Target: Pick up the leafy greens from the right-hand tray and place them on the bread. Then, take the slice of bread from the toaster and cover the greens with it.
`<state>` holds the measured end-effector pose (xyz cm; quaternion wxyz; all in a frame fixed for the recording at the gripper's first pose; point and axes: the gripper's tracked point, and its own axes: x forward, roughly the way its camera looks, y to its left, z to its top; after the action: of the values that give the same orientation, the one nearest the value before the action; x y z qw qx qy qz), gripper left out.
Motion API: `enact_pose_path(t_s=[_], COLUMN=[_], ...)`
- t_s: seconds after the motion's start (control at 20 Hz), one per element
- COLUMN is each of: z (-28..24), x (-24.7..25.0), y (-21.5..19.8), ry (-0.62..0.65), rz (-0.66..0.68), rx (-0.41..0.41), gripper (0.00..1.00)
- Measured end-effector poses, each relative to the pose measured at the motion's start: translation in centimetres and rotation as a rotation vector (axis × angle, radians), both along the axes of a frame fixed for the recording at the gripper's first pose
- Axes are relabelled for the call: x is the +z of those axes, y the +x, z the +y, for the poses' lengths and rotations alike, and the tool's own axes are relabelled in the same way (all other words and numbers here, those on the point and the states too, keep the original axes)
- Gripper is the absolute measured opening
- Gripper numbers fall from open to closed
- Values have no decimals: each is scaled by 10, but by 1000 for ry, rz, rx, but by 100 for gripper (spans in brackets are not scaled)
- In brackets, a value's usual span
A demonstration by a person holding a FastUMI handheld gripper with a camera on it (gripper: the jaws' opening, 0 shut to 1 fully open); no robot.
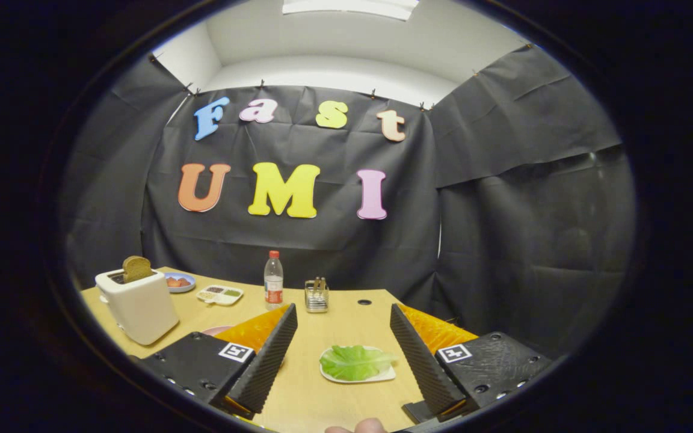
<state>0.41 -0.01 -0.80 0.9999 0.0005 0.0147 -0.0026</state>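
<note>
Green leafy lettuce [355, 361], one piece, lay on one small white tray [358, 377] on the wooden surface [346, 313], between the fingers of the claw [343, 356], which stood wide apart and empty. One brown bread slice [136, 268] stood in one white toaster [138, 305], far left. Risk: limp leaf could slip the fingers or drag the light tray.

Claw [343, 328] spread wide, leafy greens [355, 362] on white tray [385, 376] between fingers, toaster [137, 304] holding bread slice [136, 268]
</note>
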Motion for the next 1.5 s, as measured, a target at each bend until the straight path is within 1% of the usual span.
enact_pose_path(t_s=[0.2, 0.3, 0.5, 0.65, 0.8, 0.95, 1.05, 1.25, 1.4, 1.5], z=[-8, -12, -29, -48, -67, -76, -82, -96, -99, -99], x=[-8, -17, -51, -73, -104, -141, -163, -192, -207, -215], y=[8, 16, 36, 57, 83, 107, 121, 150, 164, 170], ry=[28, 70, 206, 335, 477, 569, 595, 601, 650, 670], rz=[28, 63, 178, 254, 351, 451, 504, 556, 597, 612], rx=[-13, -11, -10, -32, -76, -106, -125, -168, -165, -161], gripper=[95, 95, 95, 95, 95, 95, 95, 96, 96, 93])
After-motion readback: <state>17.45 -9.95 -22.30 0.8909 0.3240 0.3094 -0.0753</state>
